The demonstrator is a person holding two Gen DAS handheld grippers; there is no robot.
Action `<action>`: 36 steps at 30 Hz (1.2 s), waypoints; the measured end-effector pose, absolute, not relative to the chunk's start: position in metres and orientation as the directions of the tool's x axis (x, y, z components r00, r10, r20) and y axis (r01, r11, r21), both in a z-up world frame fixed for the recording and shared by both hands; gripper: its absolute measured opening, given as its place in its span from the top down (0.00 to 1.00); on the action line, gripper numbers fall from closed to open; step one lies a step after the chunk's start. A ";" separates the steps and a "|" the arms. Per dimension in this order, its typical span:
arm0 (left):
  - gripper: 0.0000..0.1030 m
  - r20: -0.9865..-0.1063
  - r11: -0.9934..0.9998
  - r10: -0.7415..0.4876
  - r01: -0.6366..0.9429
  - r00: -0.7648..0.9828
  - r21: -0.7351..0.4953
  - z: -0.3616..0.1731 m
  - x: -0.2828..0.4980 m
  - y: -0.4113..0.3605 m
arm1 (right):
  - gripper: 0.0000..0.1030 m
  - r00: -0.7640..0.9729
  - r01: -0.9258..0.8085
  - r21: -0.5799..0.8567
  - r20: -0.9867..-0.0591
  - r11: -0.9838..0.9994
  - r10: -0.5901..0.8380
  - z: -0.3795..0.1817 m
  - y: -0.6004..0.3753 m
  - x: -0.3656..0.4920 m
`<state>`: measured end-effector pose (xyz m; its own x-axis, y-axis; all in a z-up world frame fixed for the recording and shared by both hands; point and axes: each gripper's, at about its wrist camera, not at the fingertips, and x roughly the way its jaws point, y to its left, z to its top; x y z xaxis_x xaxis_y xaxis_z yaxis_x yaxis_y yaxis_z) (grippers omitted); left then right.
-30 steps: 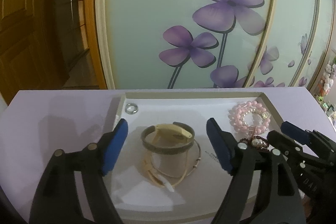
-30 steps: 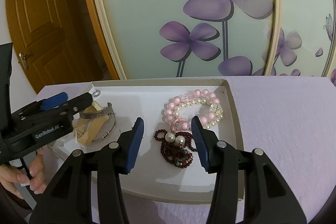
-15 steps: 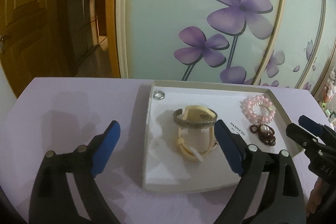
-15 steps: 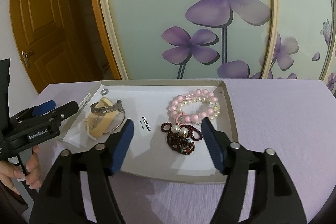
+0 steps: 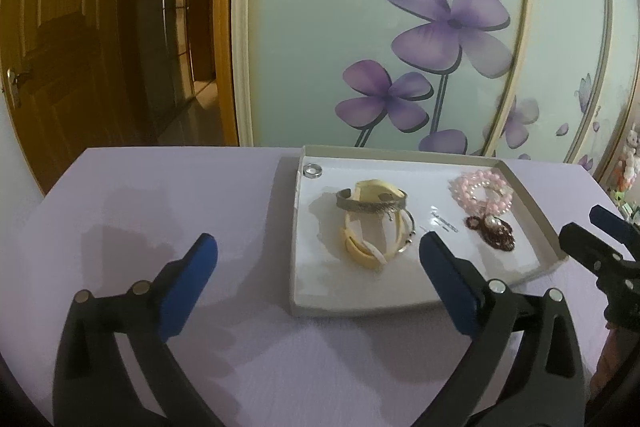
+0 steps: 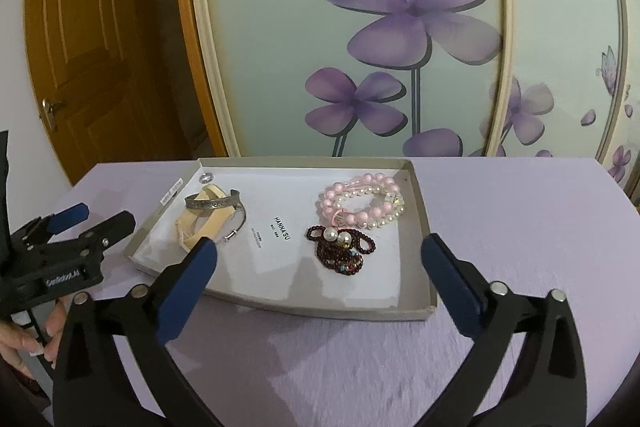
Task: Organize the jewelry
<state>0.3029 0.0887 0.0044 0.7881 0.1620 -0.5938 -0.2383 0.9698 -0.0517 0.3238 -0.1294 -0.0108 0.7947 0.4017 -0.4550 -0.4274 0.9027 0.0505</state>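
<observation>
A shallow white box (image 5: 296,283) (image 6: 424,239) lies on the lilac table. In it lie a small silver ring (image 5: 312,170) (image 6: 206,178), a grey cuff bangle (image 5: 370,204) (image 6: 212,203) over cream bangles (image 5: 360,253) (image 6: 208,227), pink and pearl bead bracelets (image 5: 482,191) (image 6: 362,203), and a dark red bead string (image 5: 494,229) (image 6: 340,247). My left gripper (image 5: 318,269) is open and empty, held back before the box's near left corner. My right gripper (image 6: 320,267) is open and empty before the box's near edge.
The lilac table (image 5: 160,211) (image 6: 520,227) ends at a sliding door panel with purple flowers (image 5: 444,27) (image 6: 412,15). A wooden door (image 6: 92,59) stands at the left. The right gripper shows at the left wrist view's right edge (image 5: 600,247).
Both grippers have pulled back from over the box toward the near side and opened wider. The jewelry lies as before in the box.
</observation>
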 end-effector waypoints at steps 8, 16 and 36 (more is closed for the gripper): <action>0.02 -0.588 0.971 0.107 -0.212 0.801 -0.112 0.006 0.282 0.082 | 0.01 0.776 -0.434 0.054 -0.484 0.899 0.404 -0.018 -0.133 0.304; 0.02 -0.539 0.976 0.076 -0.173 0.839 -0.131 0.010 0.260 0.078 | 0.01 0.779 -0.428 0.056 -0.482 0.902 0.400 -0.017 -0.131 0.289; 0.02 -0.493 0.974 0.040 -0.143 0.869 -0.174 0.009 0.253 0.079 | 0.01 0.827 -0.384 0.061 -0.420 0.921 0.373 -0.017 -0.143 0.279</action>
